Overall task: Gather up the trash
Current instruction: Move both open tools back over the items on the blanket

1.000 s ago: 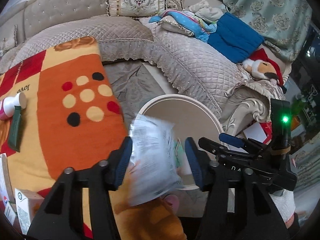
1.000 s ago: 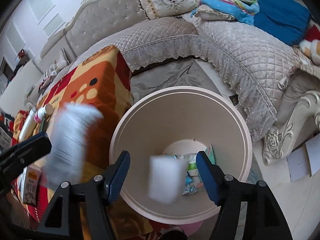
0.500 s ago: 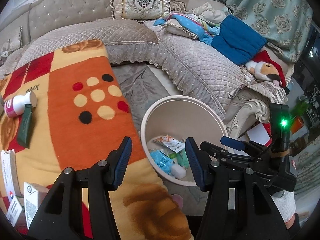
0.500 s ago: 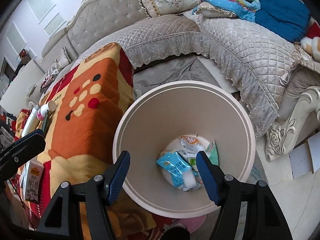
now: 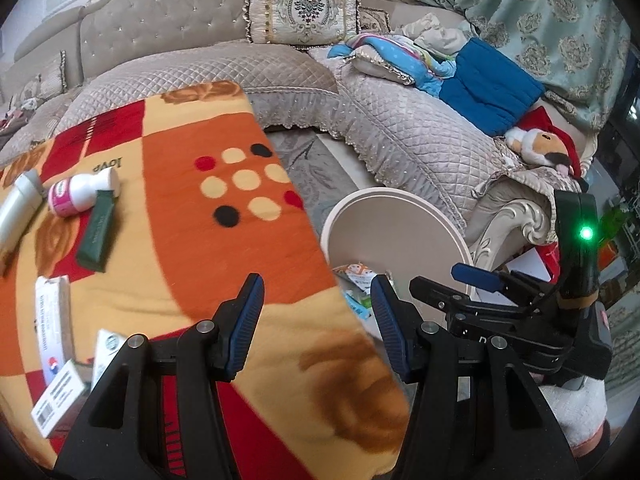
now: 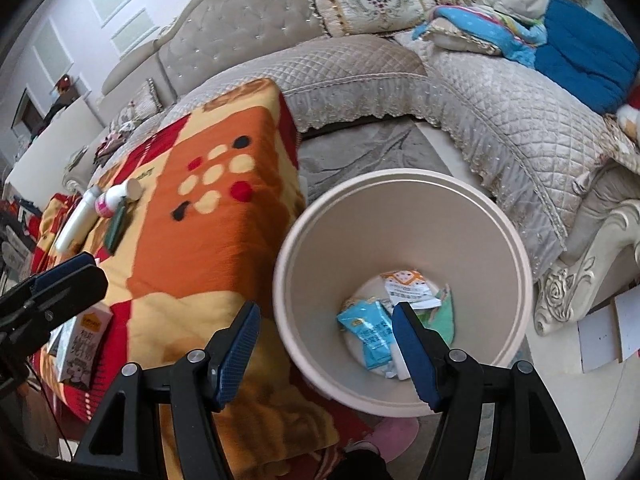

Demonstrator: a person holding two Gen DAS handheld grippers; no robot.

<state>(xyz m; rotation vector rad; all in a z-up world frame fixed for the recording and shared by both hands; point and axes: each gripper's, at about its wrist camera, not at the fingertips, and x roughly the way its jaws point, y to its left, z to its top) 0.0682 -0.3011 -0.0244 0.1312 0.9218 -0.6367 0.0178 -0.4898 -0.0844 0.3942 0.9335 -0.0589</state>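
A beige round trash bin (image 6: 404, 188) stands on the floor beside a table draped in an orange patterned blanket (image 5: 192, 216). Wrappers lie at its bottom, a blue packet (image 6: 370, 330) and a white-orange one (image 6: 408, 286). My left gripper (image 5: 316, 328) is open and empty over the blanket's edge, left of the bin (image 5: 400, 208). My right gripper (image 6: 326, 354) is open and empty above the bin's near rim. On the blanket lie a pink-white bottle (image 5: 82, 192), a white tube (image 5: 18, 208), a dark green box (image 5: 96, 232) and small cartons (image 5: 54, 320).
A quilted grey sofa (image 5: 400, 136) curves behind the bin, with cushions, a blue blanket (image 5: 492, 92) and a plush toy (image 5: 540, 148). A grey rug (image 6: 360, 156) lies between table and sofa. White paper sheets (image 6: 608, 332) lie on the floor at right.
One second ago two pieces of trash were falling from the open grippers; they now lie in the bin. Both grippers have swung left toward the table.
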